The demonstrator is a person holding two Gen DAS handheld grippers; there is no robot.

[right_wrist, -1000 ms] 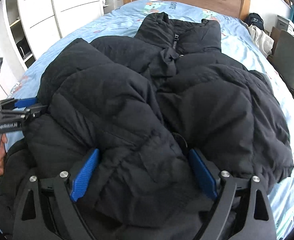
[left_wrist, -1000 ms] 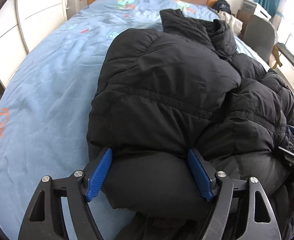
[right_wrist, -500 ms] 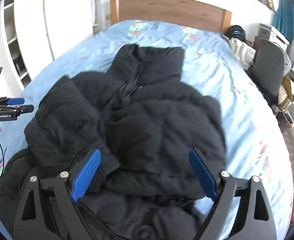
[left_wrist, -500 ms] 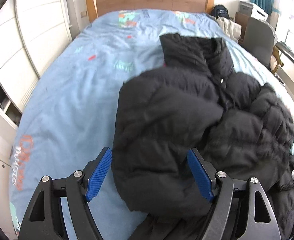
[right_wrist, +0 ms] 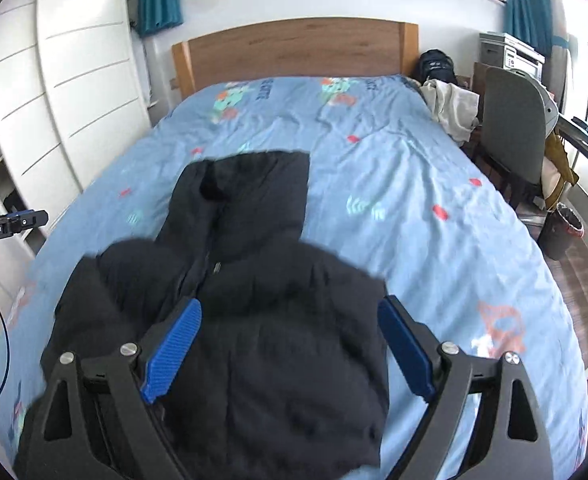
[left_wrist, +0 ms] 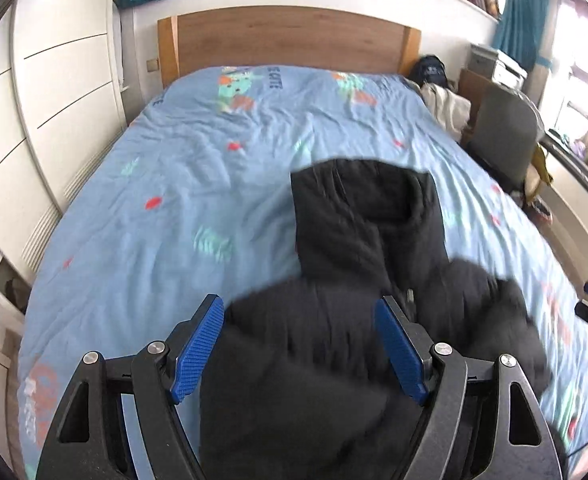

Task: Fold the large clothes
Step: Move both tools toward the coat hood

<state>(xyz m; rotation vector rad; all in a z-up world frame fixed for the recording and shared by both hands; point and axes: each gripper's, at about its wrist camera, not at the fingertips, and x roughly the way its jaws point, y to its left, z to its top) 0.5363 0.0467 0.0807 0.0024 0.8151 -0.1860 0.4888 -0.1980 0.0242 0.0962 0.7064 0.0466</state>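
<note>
Since a second ago both claws have pulled back and up; the black puffer jacket (left_wrist: 366, 280) now looks smaller below me.

Left wrist view: my left claw (left_wrist: 300, 350) gapes wide, holding nothing; the jacket lies bunched near the foot of the bed (left_wrist: 197, 184). I'd smooth it before folding. Open cover lies left.

Right wrist view: my right claw (right_wrist: 289, 350) is equally wide and empty. The jacket's right edge has free bed beyond; a chair (right_wrist: 514, 128) crowds the far right.

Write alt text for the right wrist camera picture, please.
A black puffer jacket lies on a blue patterned bedspread, hood toward the wooden headboard. The right gripper is open above it, blue pads apart.
</note>
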